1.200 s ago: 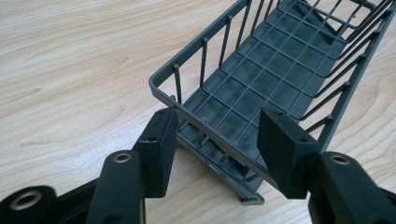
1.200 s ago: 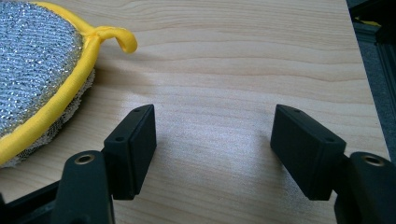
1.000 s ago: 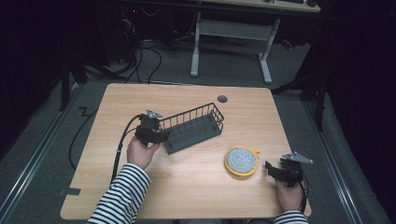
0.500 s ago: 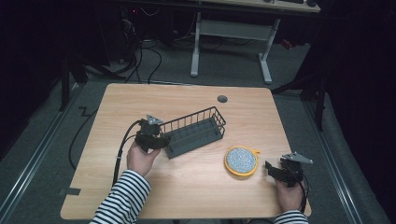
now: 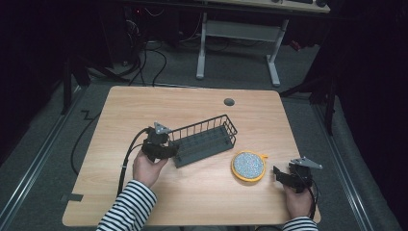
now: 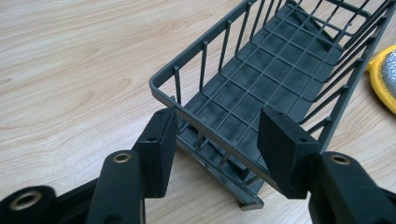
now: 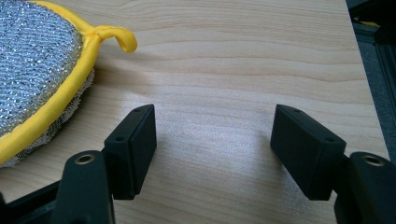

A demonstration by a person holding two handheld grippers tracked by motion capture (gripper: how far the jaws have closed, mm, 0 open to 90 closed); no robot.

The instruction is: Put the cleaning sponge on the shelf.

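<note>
A dark grey wire basket (image 5: 204, 139) lies slantwise in the middle of the wooden table (image 5: 144, 106). My left gripper (image 5: 173, 150) is shut on its near left end. In the left gripper view the two pads (image 6: 159, 144) clamp the short end wall of the basket (image 6: 280, 60) from both sides. A round scouring pad (image 5: 248, 165) with a glittery face and yellow rim lies to the basket's right. My right gripper (image 5: 276, 172) rests at the near right of the table, open, nothing between its pads (image 7: 133, 149), the scouring pad (image 7: 32, 70) just off to its left.
A black cable (image 5: 127, 154) trails from the left gripper over the table's near left part. A round grey grommet (image 5: 229, 102) sits near the far edge. The table's right edge (image 7: 359, 70) runs close to the right gripper. A desk frame stands on the floor beyond.
My left hand has drawn the basket's held end a little toward the person, and the basket has shifted with it. The right gripper and the scouring pad have stayed put.
</note>
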